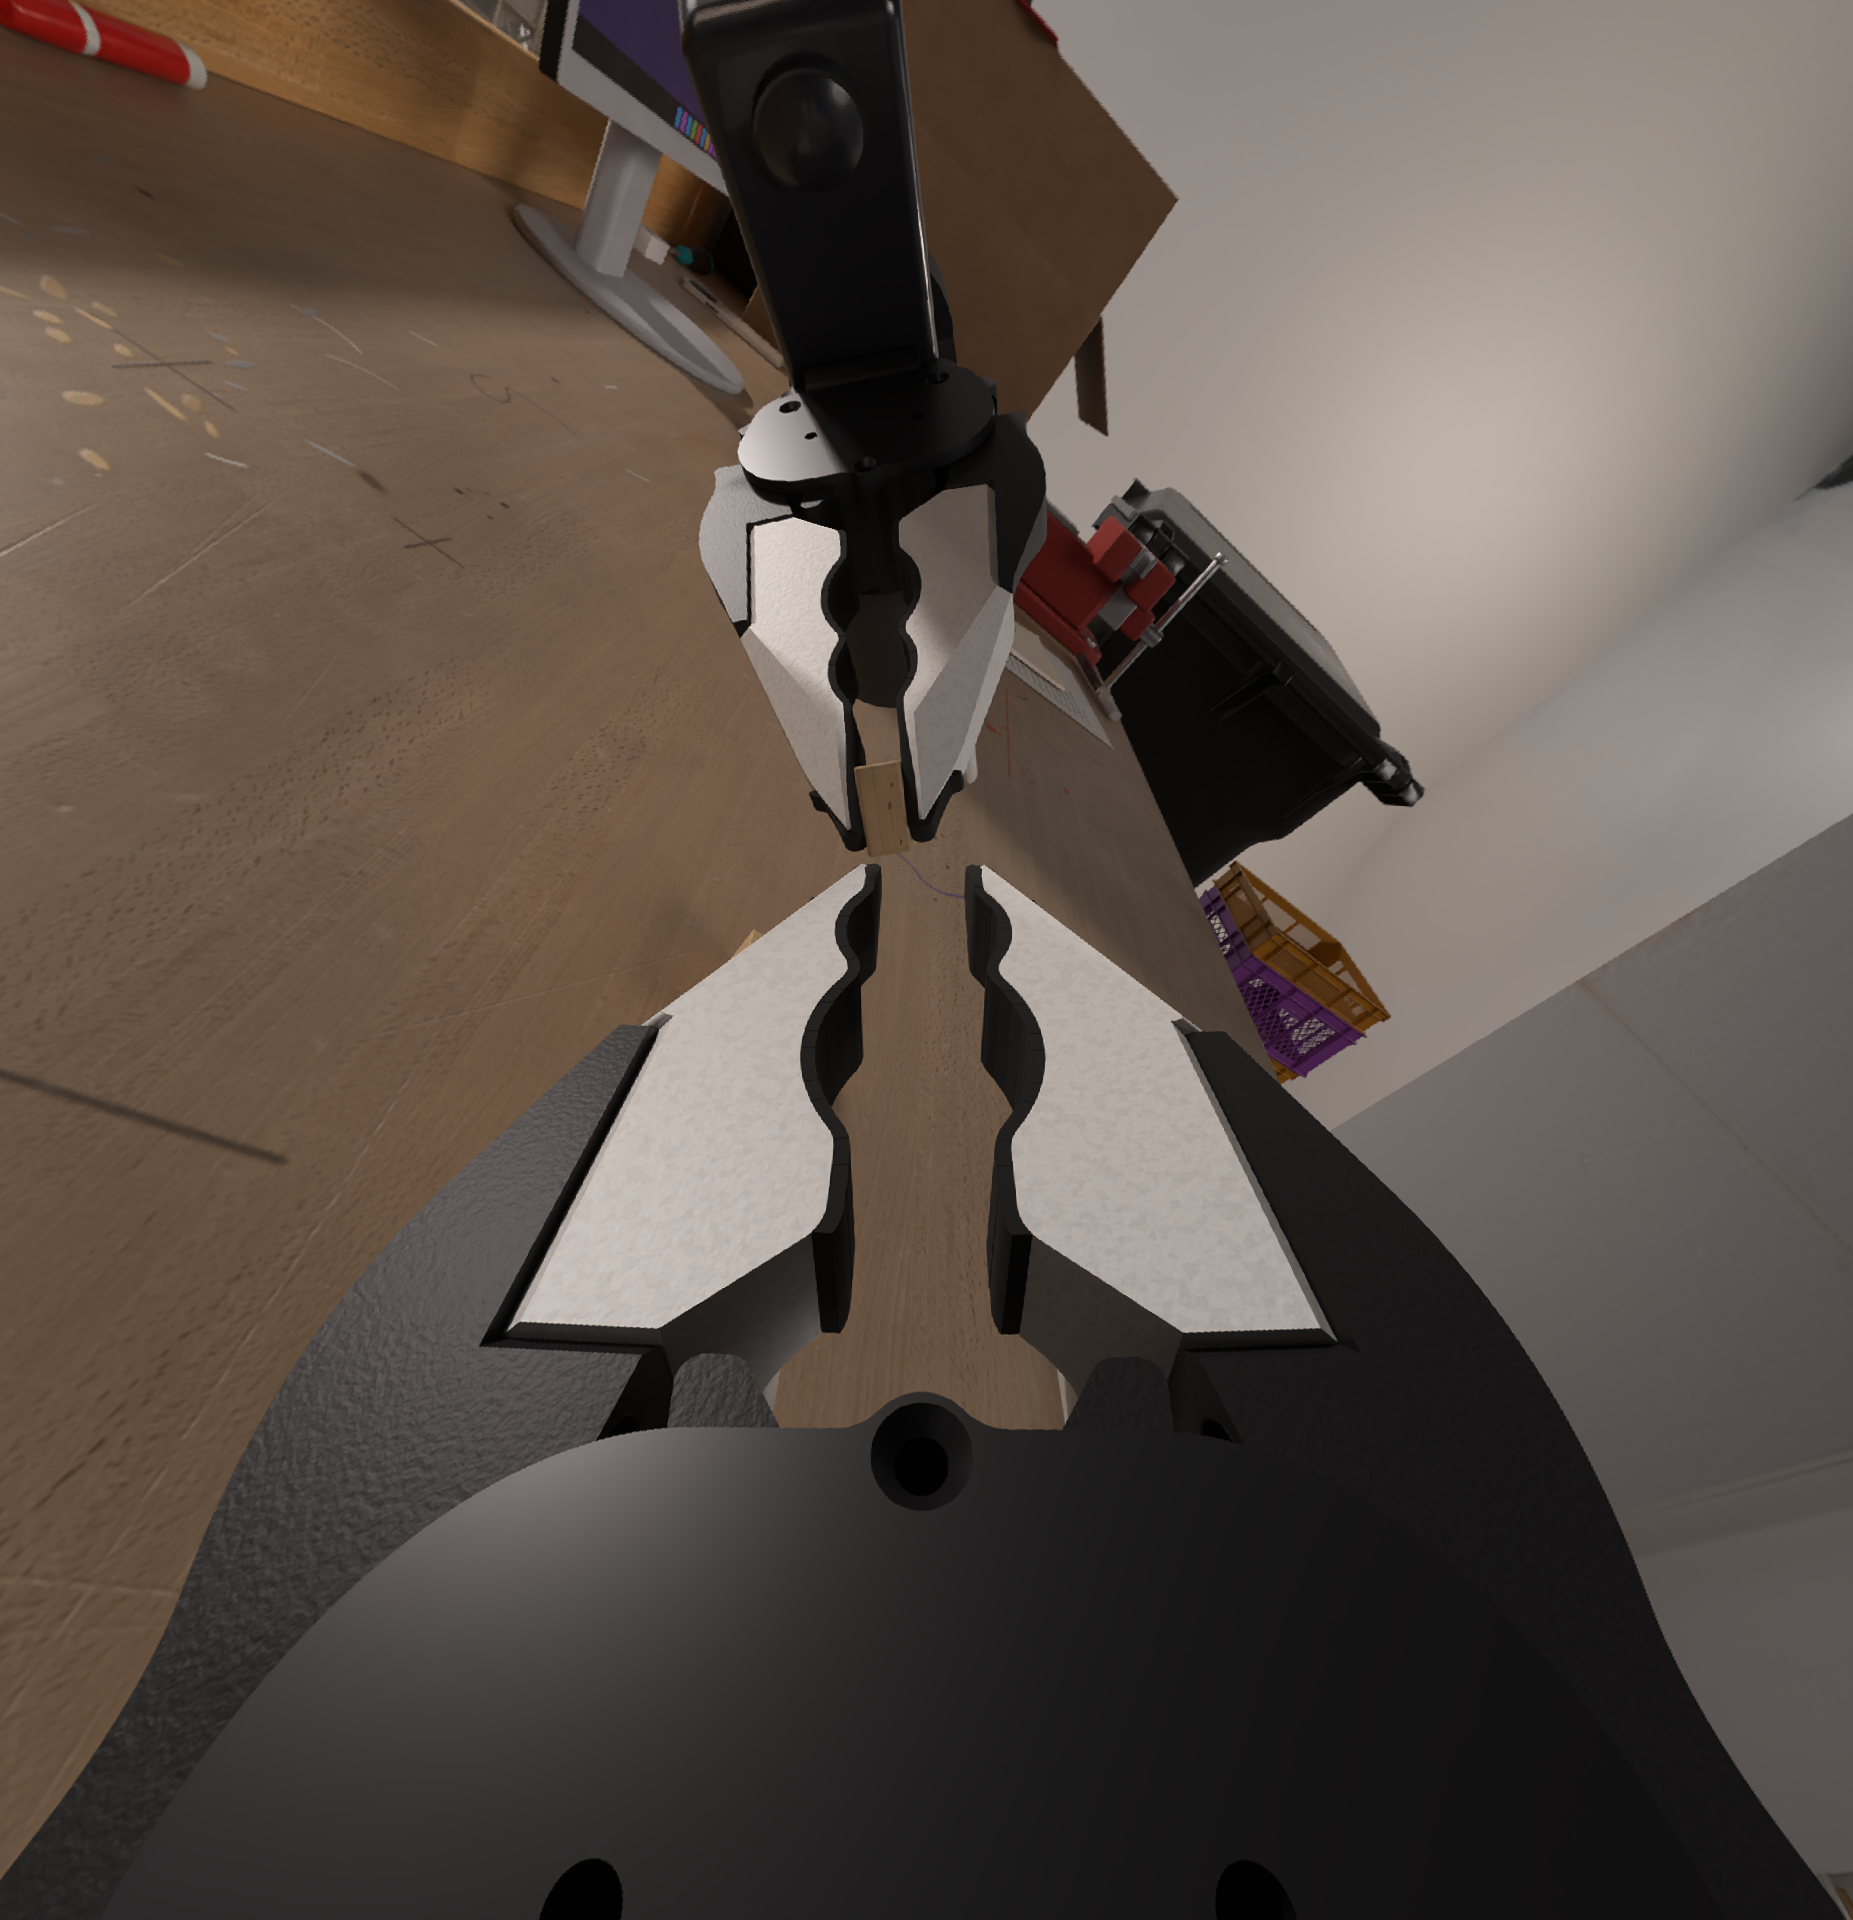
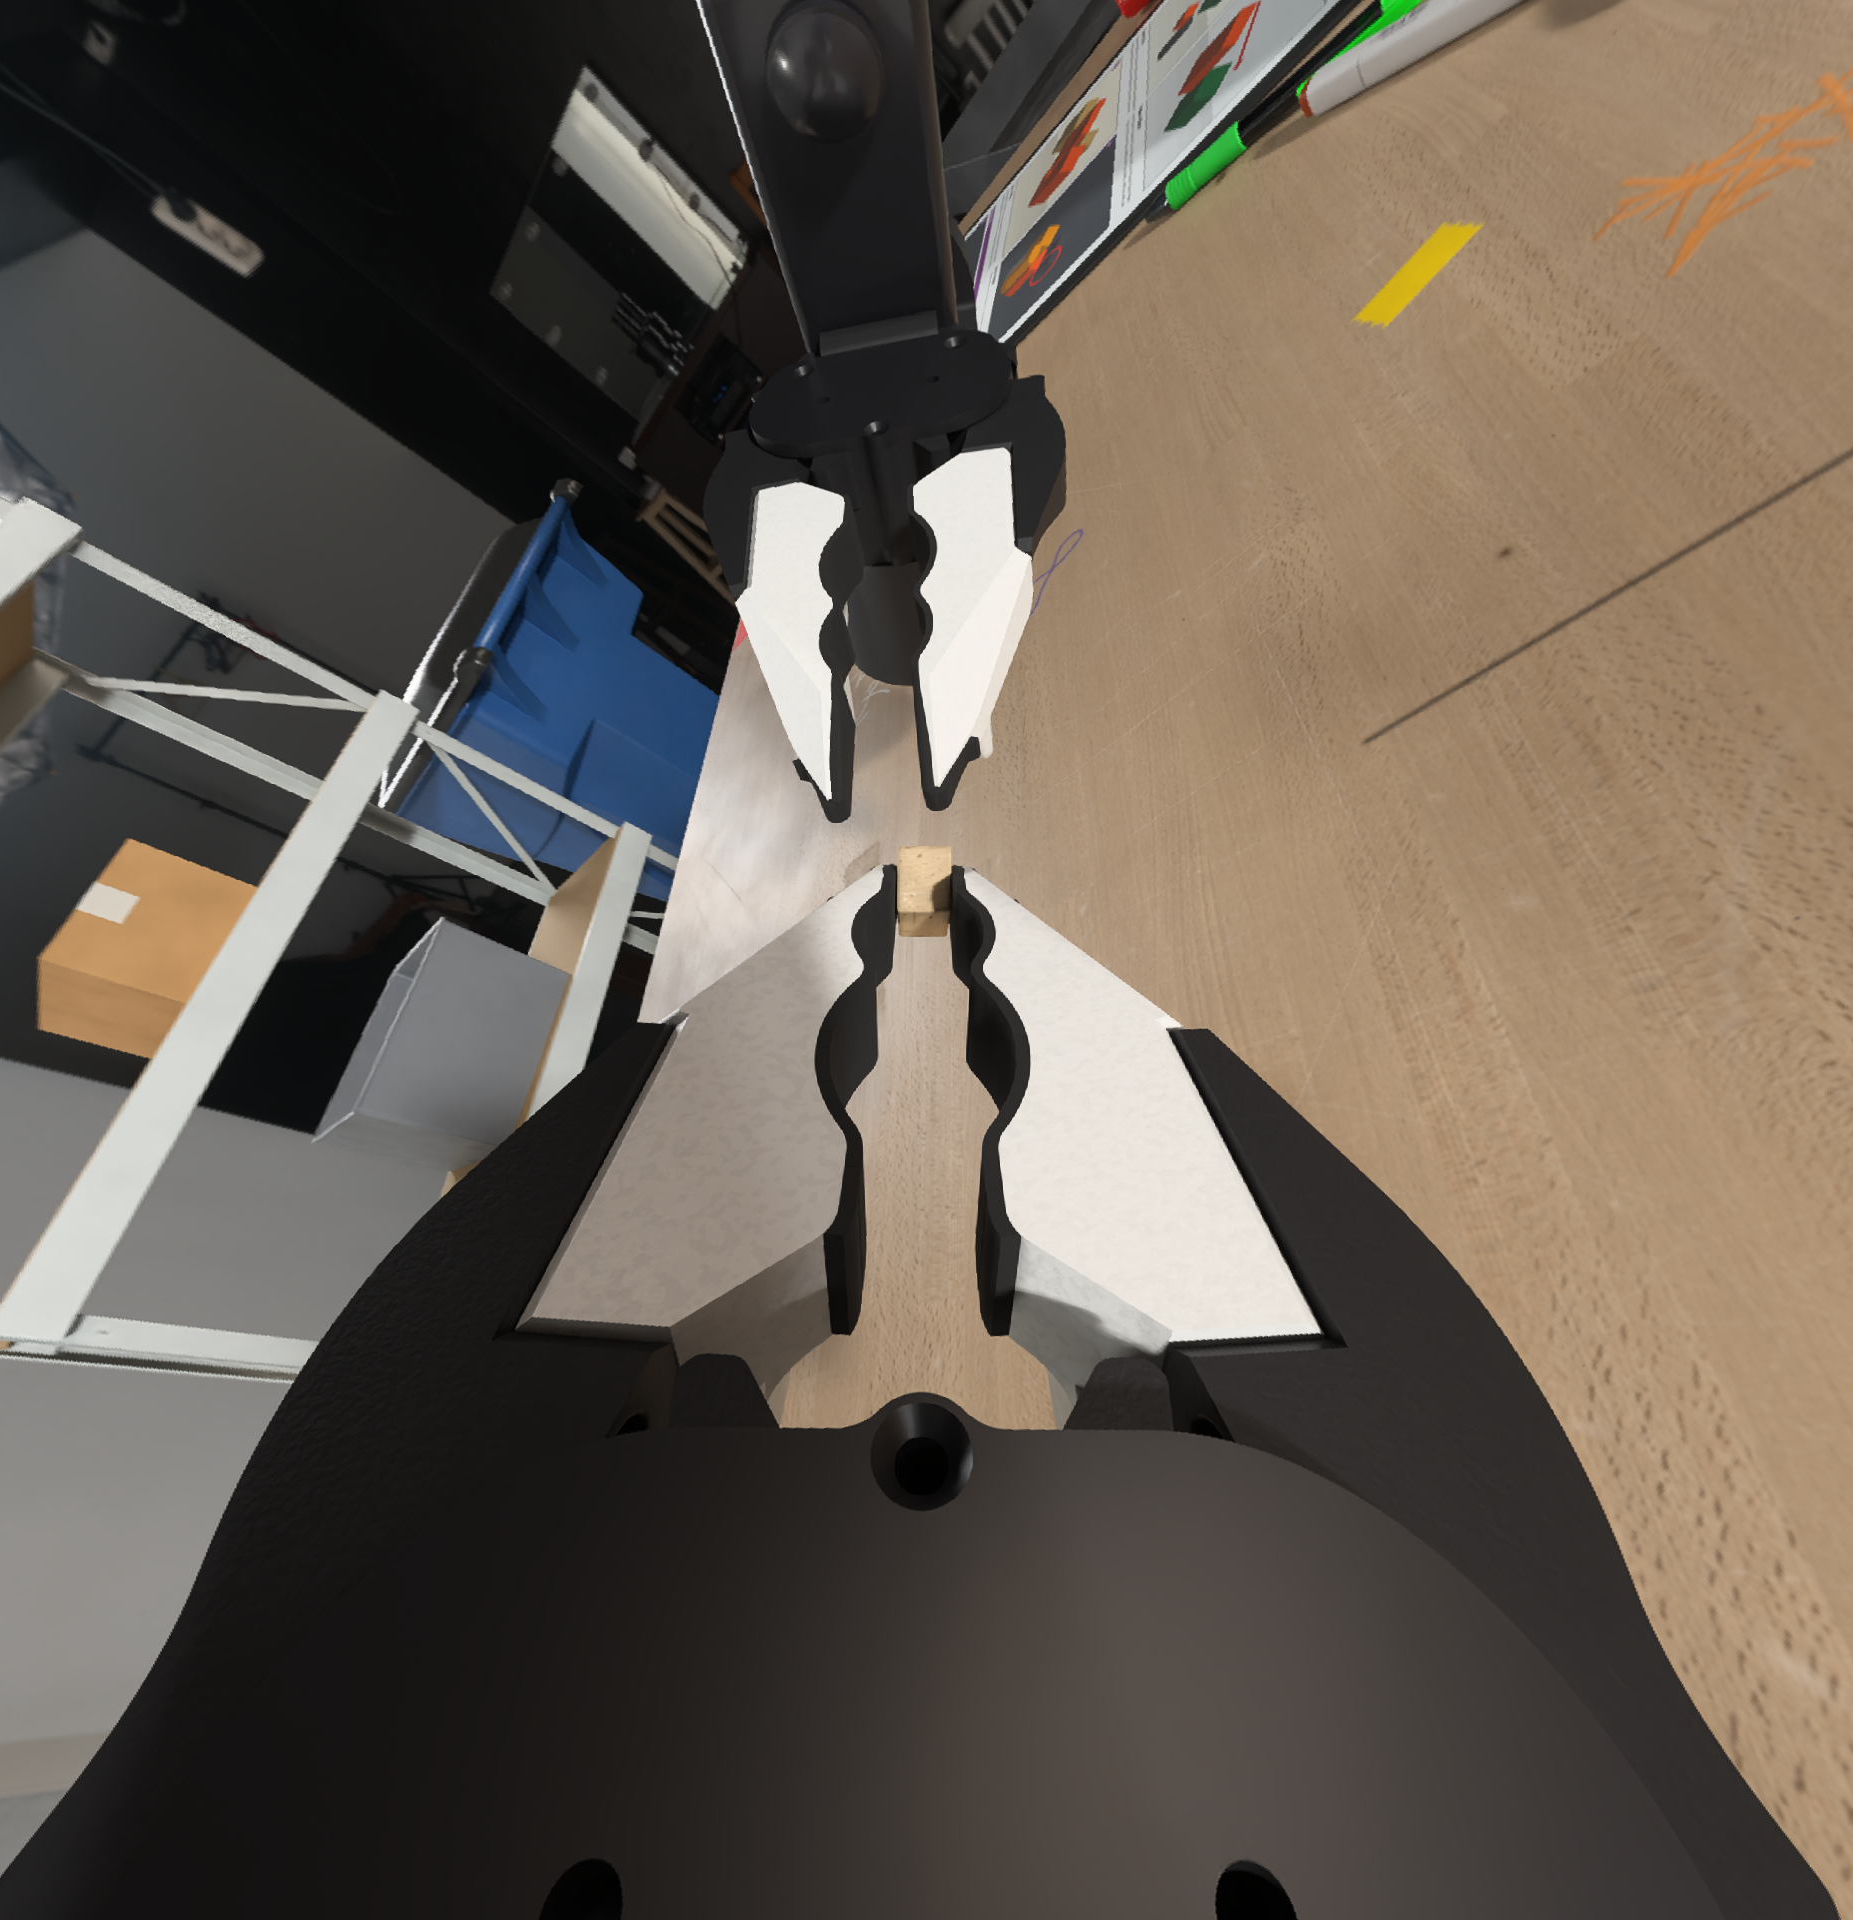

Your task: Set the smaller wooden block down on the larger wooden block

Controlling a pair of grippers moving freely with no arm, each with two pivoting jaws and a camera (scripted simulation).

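Note:
My right gripper [image 2: 922,883] is shut on the smaller wooden block [image 2: 924,891], a pale cube pinched at its fingertips above the wooden table [image 2: 1421,935]. The left wrist view shows the same gripper [image 1: 886,826] facing me with the block [image 1: 886,810] sticking out of its tips. My left gripper [image 1: 924,883] is open and empty, tip to tip with the right one and a short way apart; it also shows in the right wrist view [image 2: 886,800]. The larger wooden block does not show clearly; a small tan corner [image 1: 747,940] peeks out beside my left finger.
A monitor [image 1: 631,156], a red cylinder [image 1: 101,42], a cardboard box [image 1: 1015,208], a black case [image 1: 1244,675] and stacked crates [image 1: 1286,987] lie beyond the table. A blue bin [image 2: 579,707], a white frame [image 2: 278,831], printed sheets [image 2: 1088,177] and green markers [image 2: 1202,171] are near the other edge.

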